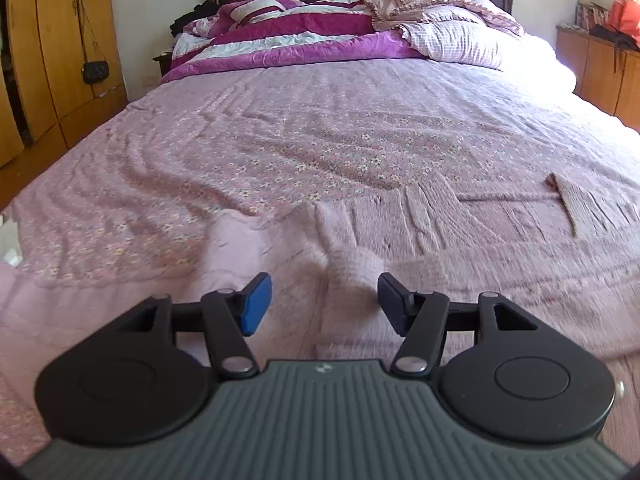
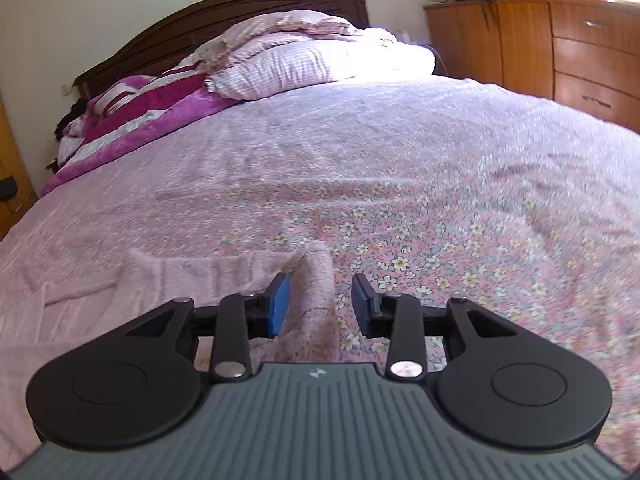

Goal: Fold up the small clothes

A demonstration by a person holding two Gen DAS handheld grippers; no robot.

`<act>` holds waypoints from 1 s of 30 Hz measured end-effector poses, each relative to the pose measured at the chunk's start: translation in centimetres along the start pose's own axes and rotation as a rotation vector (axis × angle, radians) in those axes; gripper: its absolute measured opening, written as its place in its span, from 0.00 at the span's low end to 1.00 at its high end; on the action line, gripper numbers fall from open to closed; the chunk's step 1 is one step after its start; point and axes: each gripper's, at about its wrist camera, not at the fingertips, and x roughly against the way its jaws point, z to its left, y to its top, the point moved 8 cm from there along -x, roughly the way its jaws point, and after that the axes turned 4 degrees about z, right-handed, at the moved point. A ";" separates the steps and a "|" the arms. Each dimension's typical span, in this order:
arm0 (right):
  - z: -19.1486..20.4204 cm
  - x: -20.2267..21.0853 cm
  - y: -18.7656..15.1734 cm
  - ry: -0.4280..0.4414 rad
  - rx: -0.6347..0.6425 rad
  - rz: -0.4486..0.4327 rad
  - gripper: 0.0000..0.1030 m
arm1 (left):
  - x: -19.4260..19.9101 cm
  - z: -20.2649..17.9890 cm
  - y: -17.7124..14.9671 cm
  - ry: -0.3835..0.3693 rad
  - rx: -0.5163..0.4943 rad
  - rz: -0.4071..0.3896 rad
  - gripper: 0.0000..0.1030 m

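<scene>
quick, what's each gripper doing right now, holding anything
left gripper: open, holding nothing, above the pink knit garment.
right gripper: open, the garment's edge between its fingers, not clamped.

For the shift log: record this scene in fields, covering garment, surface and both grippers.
garment: pink knit sweater, lying spread on the bed, not yet folded
surface: floral sheet
left gripper: open, over the sweater, nothing between the pads
right gripper: open, a sweater sleeve lies below the gap, pads not pressing it
bed head: pillow and magenta blanket piled up
beside bed: wooden dresser
</scene>
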 end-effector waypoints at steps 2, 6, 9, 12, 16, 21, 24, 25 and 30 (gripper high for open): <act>0.5 1.5 -0.3 0.014 0.023 0.012 0.43 | 0.6 -0.1 -0.4 -0.002 -0.014 0.002 0.59; 1.4 4.4 -1.6 0.059 0.054 0.021 0.45 | 0.3 -0.3 -1.2 0.009 -0.023 0.021 0.59; 2.0 5.4 -3.2 0.059 0.105 0.022 0.49 | -0.7 0.0 -1.5 0.046 -0.004 0.036 0.66; 2.0 4.5 -5.4 0.008 0.173 0.057 0.51 | -0.7 0.3 -1.6 0.050 0.005 0.033 0.68; 1.3 3.9 -6.2 0.032 0.130 0.054 0.54 | 0.3 0.5 -1.6 0.051 -0.005 0.035 0.67; 1.0 4.9 -5.9 0.037 0.112 0.059 0.54 | 2.6 1.8 -1.2 0.040 0.033 0.025 0.67; 1.4 6.3 -5.9 0.049 0.115 0.062 0.55 | 3.8 3.1 -1.1 0.043 0.064 0.021 0.67; 1.6 6.9 -5.8 0.054 0.116 0.060 0.55 | 4.1 3.7 -1.1 0.055 0.065 0.024 0.67; 3.0 10.5 -6.3 0.093 0.105 0.055 0.55 | 4.8 7.4 -1.5 0.124 0.098 0.069 0.67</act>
